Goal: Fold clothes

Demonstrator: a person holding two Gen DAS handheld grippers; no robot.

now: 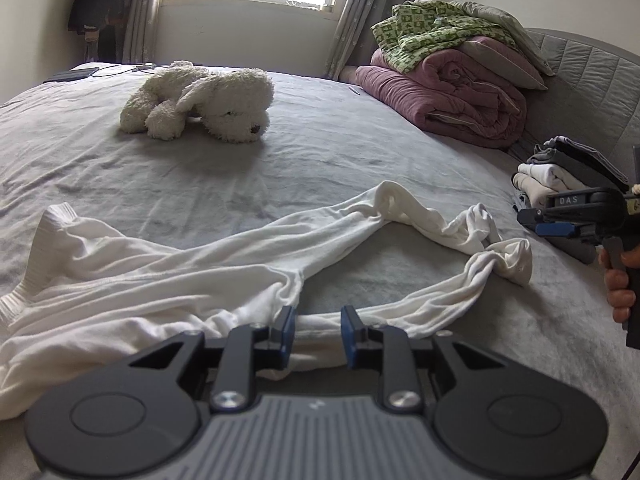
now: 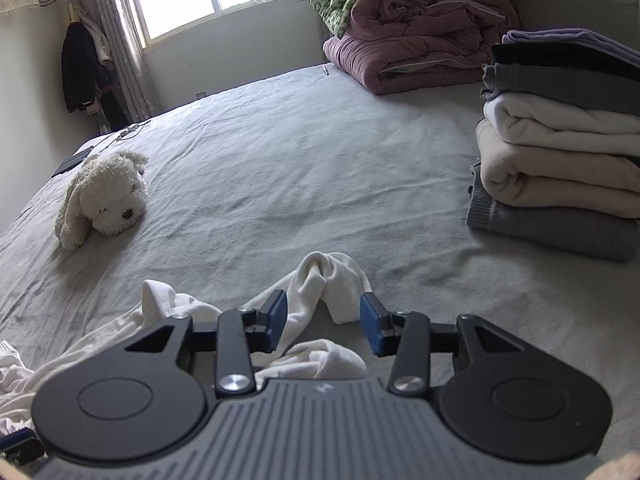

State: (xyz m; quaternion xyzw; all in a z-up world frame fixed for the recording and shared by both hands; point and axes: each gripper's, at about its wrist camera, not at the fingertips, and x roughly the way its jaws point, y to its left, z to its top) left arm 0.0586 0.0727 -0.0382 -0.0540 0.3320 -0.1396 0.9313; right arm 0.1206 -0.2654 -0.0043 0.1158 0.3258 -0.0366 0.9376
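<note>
A crumpled white garment (image 1: pixel 168 280) with long legs or sleeves lies spread across the grey bed sheet (image 1: pixel 320 152). My left gripper (image 1: pixel 318 322) is open, its jaws on either side of a strip of the white fabric near the front edge. My right gripper (image 2: pixel 323 318) is open above the bunched cuff ends of the same white garment (image 2: pixel 324 280). The right gripper also shows in the left wrist view (image 1: pixel 560 216) at the far right, held by a hand, just beyond the cuff ends.
A white plush dog (image 1: pixel 200 100) lies mid-bed. A stack of folded clothes (image 2: pixel 560 152) sits at the right. Rolled pink and green quilts (image 1: pixel 452 76) lie by the grey padded headboard (image 1: pixel 592 72). A window is behind.
</note>
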